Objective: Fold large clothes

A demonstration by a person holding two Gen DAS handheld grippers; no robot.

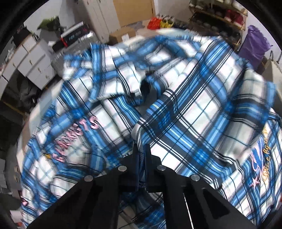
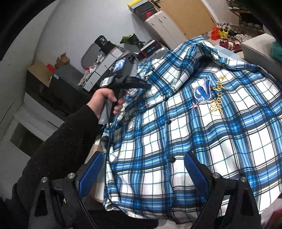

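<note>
A blue, white and black plaid shirt (image 2: 202, 126) lies front-up, with a blue "V" emblem and gold script on the chest. In the left wrist view the shirt (image 1: 185, 109) fills the frame, crumpled and blurred. My left gripper (image 1: 141, 151) is shut on a fold of the shirt's edge, which runs between the black fingers. It also shows in the right wrist view (image 2: 137, 82), held in a hand over the shirt's left side. My right gripper (image 2: 142, 170) is open and empty above the shirt's lower hem, blue pads (image 2: 90, 174) wide apart.
White drawer units (image 1: 31, 61), boxes and a cluttered grey cabinet (image 2: 98, 77) stand along the wall to the left. Shelves with shoes (image 1: 222, 15) and a purple bag (image 1: 253, 44) are at the back right. A beige cupboard (image 2: 165, 30) stands behind.
</note>
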